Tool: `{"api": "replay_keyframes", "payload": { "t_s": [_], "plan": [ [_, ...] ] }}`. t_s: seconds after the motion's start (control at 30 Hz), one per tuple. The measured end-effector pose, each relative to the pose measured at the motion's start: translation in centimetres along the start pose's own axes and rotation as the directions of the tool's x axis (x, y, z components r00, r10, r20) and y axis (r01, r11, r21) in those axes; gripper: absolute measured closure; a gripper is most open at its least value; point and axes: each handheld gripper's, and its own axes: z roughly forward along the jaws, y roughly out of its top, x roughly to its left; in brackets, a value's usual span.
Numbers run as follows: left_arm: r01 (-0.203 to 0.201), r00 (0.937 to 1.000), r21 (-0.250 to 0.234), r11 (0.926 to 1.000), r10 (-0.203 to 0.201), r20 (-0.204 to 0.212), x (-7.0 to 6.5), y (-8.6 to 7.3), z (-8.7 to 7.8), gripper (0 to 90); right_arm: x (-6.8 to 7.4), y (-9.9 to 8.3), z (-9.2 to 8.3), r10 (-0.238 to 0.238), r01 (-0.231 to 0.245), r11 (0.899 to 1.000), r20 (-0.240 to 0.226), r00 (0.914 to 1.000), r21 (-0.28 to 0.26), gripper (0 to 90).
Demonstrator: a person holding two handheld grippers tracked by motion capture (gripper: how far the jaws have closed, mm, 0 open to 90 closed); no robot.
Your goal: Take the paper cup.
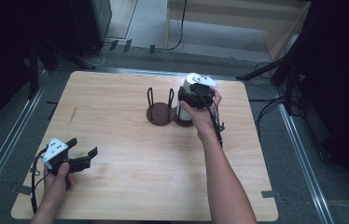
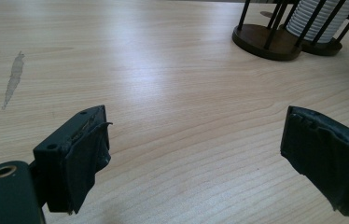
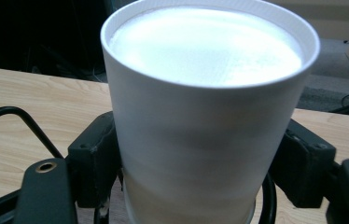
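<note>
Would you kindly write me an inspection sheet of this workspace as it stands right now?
Surface: wooden table, one pale scuff mark near its left side.
Job's things: white cup upright atop a stack of ribbed cups in the right bay of a dark two-bay wire holder; left bay empty.
Clutter: nothing seen.
Grippers: right gripper has both jaws against the white cup's sides; left gripper open, nothing between its jaws, near the table's front left.
Cables: one trails from each gripper; more lie on the floor beyond the table.
Surroundings: grey floor, dark stands, metal rails either side.
</note>
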Motion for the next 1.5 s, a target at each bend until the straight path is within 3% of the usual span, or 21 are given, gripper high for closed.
{"api": "replay_keyframes", "payload": {
  "t_s": [0.47, 1.03, 1.3, 1.4, 1.5],
  "plan": [
    [0.000, 1.0000, 0.002, 1.0000, 0.000, 0.002, 0.0, 0.0, 0.0, 8.4, 0.0, -0.1, -0.1, -0.009, 0.010, 0.999, 0.008, 0.9999, -0.039, 27.4],
    [0.001, 1.0000, 0.001, 1.0000, -0.001, 0.000, 0.0, 0.0, 0.1, 8.4, -0.4, 1.3, -1.3, -0.010, 0.009, 0.997, -0.015, 0.9998, -0.079, 27.7],
    [-0.002, 1.0000, 0.002, 1.0000, 0.002, 0.001, 0.0, 0.0, 0.1, 8.4, -0.7, 1.6, -1.3, 0.007, -0.008, 0.999, -0.028, 0.9996, -0.050, 25.7],
    [0.001, 1.0000, 0.002, 1.0000, -0.001, 0.001, 0.0, 0.0, 0.1, 8.4, -0.7, 1.7, -1.4, 0.017, -0.018, 0.998, -0.024, 0.9996, -0.060, 19.0],
    [0.000, 1.0000, 0.003, 1.0000, 0.000, 0.002, 0.0, 0.0, 0.1, 8.4, -0.8, 1.8, -1.5, 0.029, -0.030, 0.997, -0.019, 0.9994, -0.064, 18.9]
  ]
}}
